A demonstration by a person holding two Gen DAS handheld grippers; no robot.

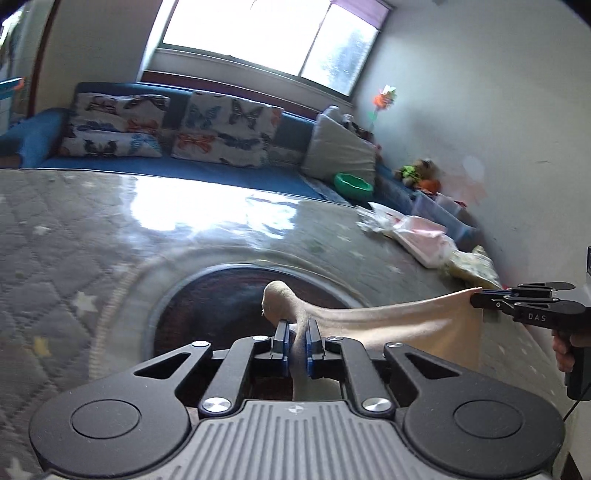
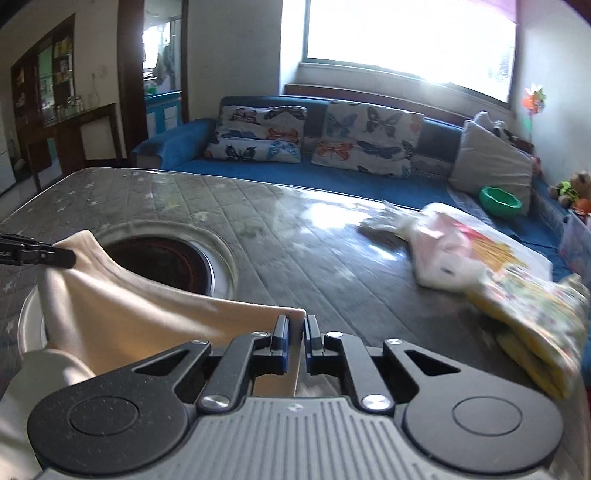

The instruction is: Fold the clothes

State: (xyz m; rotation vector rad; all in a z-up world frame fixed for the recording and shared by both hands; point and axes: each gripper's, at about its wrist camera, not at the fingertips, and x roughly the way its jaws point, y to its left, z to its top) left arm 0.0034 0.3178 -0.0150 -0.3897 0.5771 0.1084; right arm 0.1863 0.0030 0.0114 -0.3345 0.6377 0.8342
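bright window (image 1: pixel 266 33) backlight, table (image 1: pixel 192 206) glare, blurred edges.

— Any writing to read here?
— Only one mark: the pale letters "DAS" on the black plastic side of the right tongs (image 1: pixel 474 298), seen from the left wrist view.
— Anything else?
— No, the rest is too blurred to read.

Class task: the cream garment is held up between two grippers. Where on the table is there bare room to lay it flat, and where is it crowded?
Free: the quilted grey table cover between the round dark opening and the bagged clothes, and its far part toward the blue sofa. Crowded: the right edge, where those bags pile up.
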